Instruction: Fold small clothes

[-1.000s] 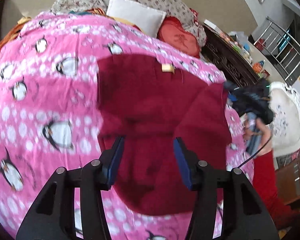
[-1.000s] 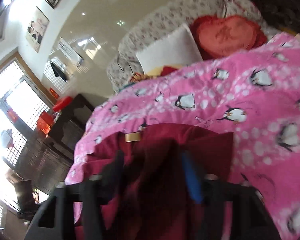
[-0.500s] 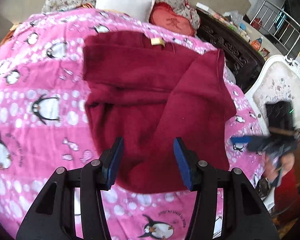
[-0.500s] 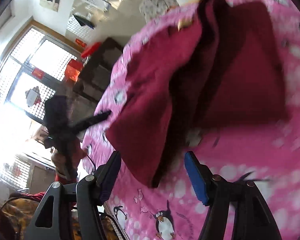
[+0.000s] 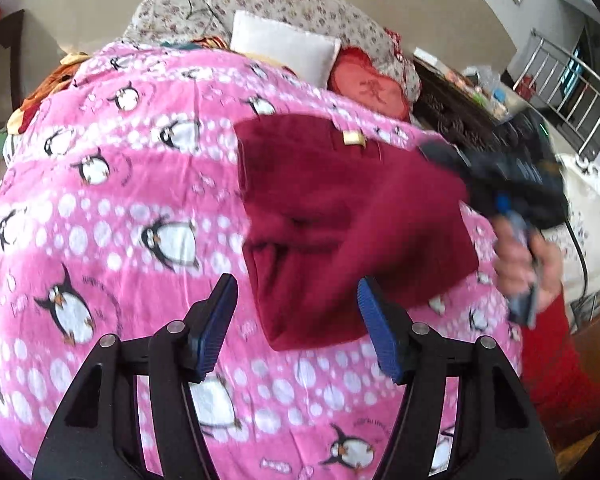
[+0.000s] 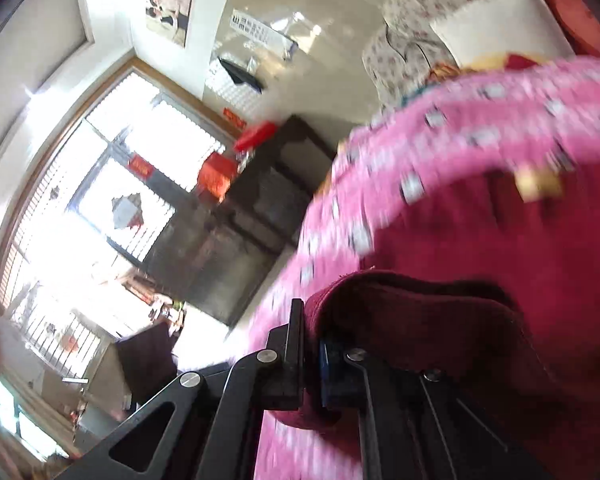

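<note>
A dark red garment [image 5: 339,220] with a small tan label [image 5: 353,139] lies partly folded on the pink penguin blanket [image 5: 120,208]. My left gripper [image 5: 296,316] is open and empty, just above the garment's near edge. My right gripper [image 6: 311,344] is shut on a fold of the dark red garment [image 6: 419,312] and holds it up off the blanket [image 6: 439,140]. In the left wrist view the right gripper [image 5: 451,160] shows blurred at the garment's far right edge, held by a hand [image 5: 523,260].
A white pillow [image 5: 284,50], a red heart cushion [image 5: 367,86] and a floral cushion [image 5: 268,4] lie at the bed's far end. A dark carved cabinet [image 5: 455,116] and a white chair [image 5: 591,208] stand at the right. A dark cabinet [image 6: 252,216] stands by the window.
My right gripper was open beside the garment's edge; now it is shut on a fold of it at the far right. The left gripper stayed open and drew back a little.
</note>
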{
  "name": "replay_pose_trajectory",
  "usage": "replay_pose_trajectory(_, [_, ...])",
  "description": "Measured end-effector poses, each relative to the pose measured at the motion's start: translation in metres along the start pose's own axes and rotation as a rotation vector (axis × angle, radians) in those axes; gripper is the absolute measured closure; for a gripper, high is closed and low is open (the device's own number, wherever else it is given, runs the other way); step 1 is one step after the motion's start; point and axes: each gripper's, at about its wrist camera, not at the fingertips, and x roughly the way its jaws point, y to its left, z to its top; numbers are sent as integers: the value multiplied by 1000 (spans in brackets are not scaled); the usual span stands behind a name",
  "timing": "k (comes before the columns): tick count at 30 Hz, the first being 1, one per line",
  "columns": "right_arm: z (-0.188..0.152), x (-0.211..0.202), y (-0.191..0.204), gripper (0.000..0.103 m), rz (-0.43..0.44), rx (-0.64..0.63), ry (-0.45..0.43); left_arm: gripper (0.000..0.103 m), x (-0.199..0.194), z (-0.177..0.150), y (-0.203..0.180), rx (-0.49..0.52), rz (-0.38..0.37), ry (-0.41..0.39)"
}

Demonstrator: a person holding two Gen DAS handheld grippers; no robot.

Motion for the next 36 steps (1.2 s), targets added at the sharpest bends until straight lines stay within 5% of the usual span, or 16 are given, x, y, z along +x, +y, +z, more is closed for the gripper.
replay_pose_trajectory(2, [24, 27, -13, 88, -12, 19, -10, 40, 5, 8, 2, -3, 3, -11])
replay_pose_trajectory(4, [42, 57, -35, 38, -45, 62, 15, 40, 10, 15, 5, -8, -2, -22])
replay_pose_trajectory(5, [44, 64, -40, 37, -66, 90, 14, 40, 14, 18, 8, -14, 2, -22])
replay_pose_trajectory(8, [42, 46, -42, 37, -2, 114, 8, 40, 26, 26, 15, -6, 19, -16])
replay_pose_trajectory(11, [29, -8, -24, 37, -72, 18, -43, 40, 40, 35, 23, 2, 51, -6])
replay_pose_trajectory(17, [5, -111, -16, 37, -615, -236, -145, 40, 76, 61, 39, -50, 57, -5])
replay_pose_trajectory(20, [10, -123, -44, 37, -739, -206, -119, 40, 92, 69, 39, -63, 67, -1])
replay_pose_trajectory(25, [22, -98, -82, 43, -720, -180, -80, 41, 101, 75, 38, -104, 28, -25])
replay_pose_trajectory(26, [26, -87, -89, 53, -744, -199, -73, 42, 102, 76, 37, -105, 23, -26])
replay_pose_trajectory(28, [31, -70, -101, 93, -777, -193, -44, 62, 106, 79, 32, -90, 24, -15])
replay_pose_trajectory(31, [32, -77, -102, 95, -744, -161, -95, 86, 111, 85, 18, -9, 71, 3])
replay_pose_trajectory(36, [29, -123, -67, 95, -736, -192, -241, 90, 99, 112, 5, 33, 71, -62])
